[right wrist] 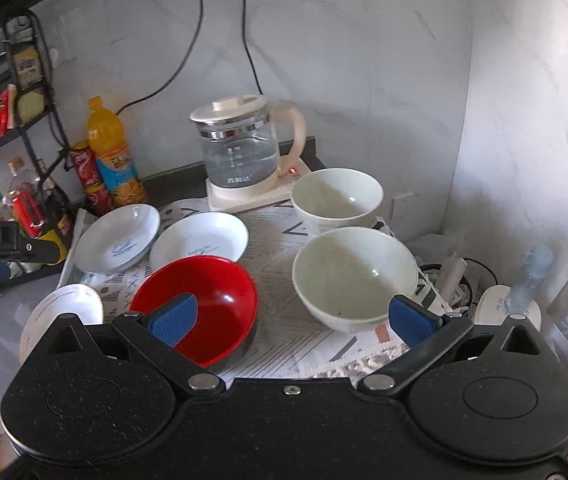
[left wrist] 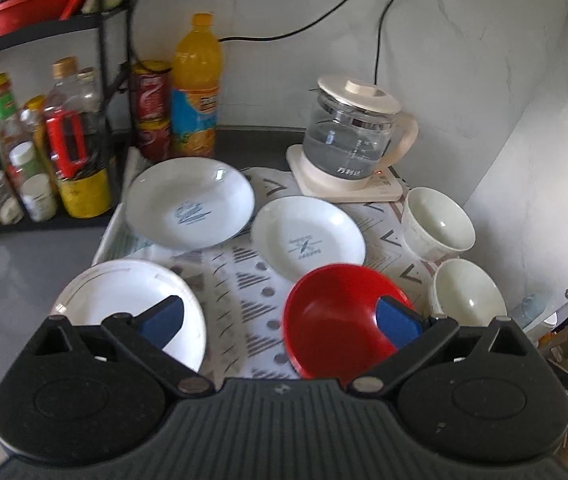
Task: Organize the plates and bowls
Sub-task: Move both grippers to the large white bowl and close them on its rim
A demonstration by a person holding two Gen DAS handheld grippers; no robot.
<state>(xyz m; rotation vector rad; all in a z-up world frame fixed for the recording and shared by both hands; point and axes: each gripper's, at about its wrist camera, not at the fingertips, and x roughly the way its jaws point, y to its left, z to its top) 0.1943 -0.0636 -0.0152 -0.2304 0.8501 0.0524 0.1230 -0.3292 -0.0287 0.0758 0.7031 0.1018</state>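
On the table (left wrist: 24, 264), a patterned cloth (left wrist: 244, 280) with grey triangles and dots carries the crockery.

Plates: one white plate with a blue printed emblem (left wrist: 190, 202) at the back left, the print too blurred to read; a smaller white plate with a blue emblem (left wrist: 308, 238) just beside it on the right, its print equally illegible; a plain white plate with a thin rim line (left wrist: 124, 300) at the near left.

Bowls: a red bowl (right wrist: 204, 304) near the middle front, its rim close to the smaller emblem plate; two cream bowls on the right side, the far cream bowl (right wrist: 336, 196) and the near cream bowl (right wrist: 354, 276), standing just beside each other.

Behind them: a glass kettle with cream lid and handle (right wrist: 244, 148) on a cream base, with printed Chinese characters on the glass and a small red light on the base. To the left stand an orange drink bottle with a blue label (left wrist: 196, 88), stacked red cans (left wrist: 150, 108), and a black rack (left wrist: 36, 32) crowded with condiment bottles.

Left gripper (left wrist: 280, 320): blue-padded fingers spread wide, holding nothing, above the plain plate and the red bowl. In the right wrist view its body reads "enRobot.AI", partly cut off.

Right gripper (right wrist: 288, 318): fingers spread wide, empty, above the red bowl and the near cream bowl.
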